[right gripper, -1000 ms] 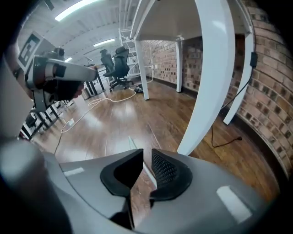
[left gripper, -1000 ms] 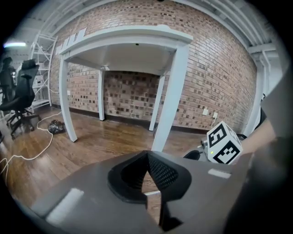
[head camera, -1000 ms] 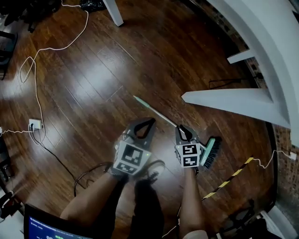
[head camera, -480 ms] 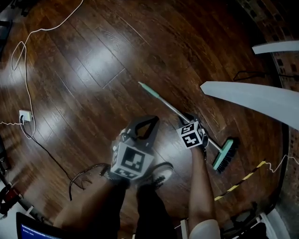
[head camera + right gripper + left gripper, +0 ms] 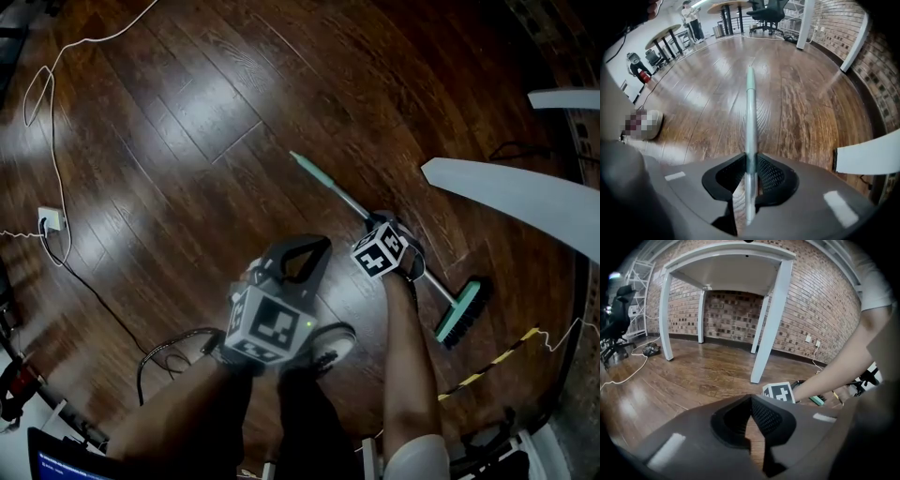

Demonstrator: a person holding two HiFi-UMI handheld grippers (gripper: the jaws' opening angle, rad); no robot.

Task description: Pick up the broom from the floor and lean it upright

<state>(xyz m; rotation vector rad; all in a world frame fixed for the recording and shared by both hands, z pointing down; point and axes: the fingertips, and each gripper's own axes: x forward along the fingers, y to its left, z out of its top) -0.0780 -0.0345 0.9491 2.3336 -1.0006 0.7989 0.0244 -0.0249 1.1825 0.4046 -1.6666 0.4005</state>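
Floor (image 5: pixel 187 112): dark glossy wood planks. Brick wall (image 5: pixel 825 310) behind.
Broom (image 5: pixel 461 313): one, flat on floor.
Grippers: two. Right gripper (image 5: pixel 751 157): jaws just closing, clamped on broom's handle. Left gripper (image 5: pixel 749 399): clenched, empty.

The right gripper (image 5: pixel 750 158) is lower than a second ago and now points straight down at the floor, with the broom handle (image 5: pixel 330 185) running between its jaws. Those jaws have just been closing, and their tips now press the handle. The left gripper (image 5: pixel 298 259) is lower too.
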